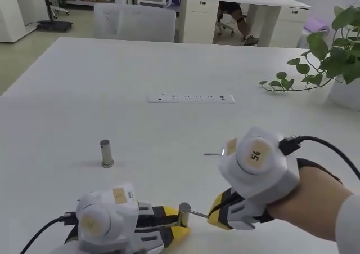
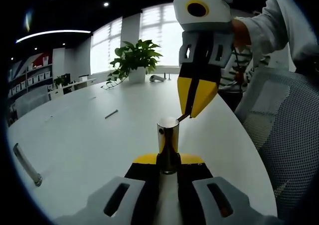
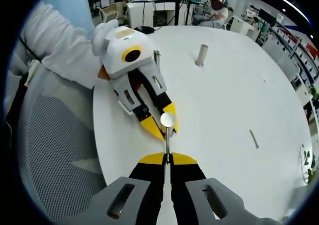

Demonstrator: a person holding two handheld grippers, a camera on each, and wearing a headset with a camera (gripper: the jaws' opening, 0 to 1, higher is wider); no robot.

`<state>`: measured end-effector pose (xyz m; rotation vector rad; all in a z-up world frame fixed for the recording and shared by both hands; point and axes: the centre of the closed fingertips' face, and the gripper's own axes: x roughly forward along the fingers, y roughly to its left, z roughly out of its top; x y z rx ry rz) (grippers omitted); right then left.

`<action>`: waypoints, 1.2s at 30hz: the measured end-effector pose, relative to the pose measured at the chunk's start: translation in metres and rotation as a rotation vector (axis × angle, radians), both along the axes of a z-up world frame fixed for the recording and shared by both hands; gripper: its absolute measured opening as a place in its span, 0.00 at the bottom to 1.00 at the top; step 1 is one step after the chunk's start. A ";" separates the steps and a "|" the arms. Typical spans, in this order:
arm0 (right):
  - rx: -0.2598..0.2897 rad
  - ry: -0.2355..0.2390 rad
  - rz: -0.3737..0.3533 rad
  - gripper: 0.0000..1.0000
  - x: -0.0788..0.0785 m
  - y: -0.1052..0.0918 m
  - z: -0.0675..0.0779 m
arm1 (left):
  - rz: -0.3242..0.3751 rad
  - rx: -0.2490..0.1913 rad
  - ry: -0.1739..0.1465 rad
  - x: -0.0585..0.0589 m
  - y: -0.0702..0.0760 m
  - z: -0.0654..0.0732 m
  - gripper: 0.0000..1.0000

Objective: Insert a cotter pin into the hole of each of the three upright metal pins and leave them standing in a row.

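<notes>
1. Pin (image 1: 184,211) upright near the front edge of the white surface (image 1: 169,68), clamped low on its shaft by the left tool (image 1: 175,222), with a jaw pressed against it on each side.
2. In the left gripper view, that pin standing between the yellow jaw tips, with a small cross hole (image 2: 160,131) near its top.
3. Right tool (image 1: 214,214) just to the right of the pin, jaws pressed together on a cotter (image 1: 197,213) held roughly level and pointed at the pin's upper part.
4. Cotter tip touching the pin near the top; whether seated in the hole or only against the side, cannot tell.
5. In the right gripper view, cotter running straight out from the closed jaws to the pin's round top, with the left tool's yellow tips on either side of the pin.
6. Second pin (image 1: 106,152) upright and free, well apart to the left and farther back on the surface.
7. Loose cotter (image 1: 212,154) lying flat on the surface beyond the right tool, apart from both pins.
8. Power strip (image 1: 191,98) flat on the surface farther back; plant (image 1: 332,57) at the far right edge.
</notes>
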<state>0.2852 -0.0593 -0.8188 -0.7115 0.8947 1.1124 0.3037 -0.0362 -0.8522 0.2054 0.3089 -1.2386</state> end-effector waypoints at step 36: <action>-0.009 0.006 0.008 0.04 0.008 0.019 0.001 | 0.001 0.000 -0.002 0.000 -0.001 -0.001 0.11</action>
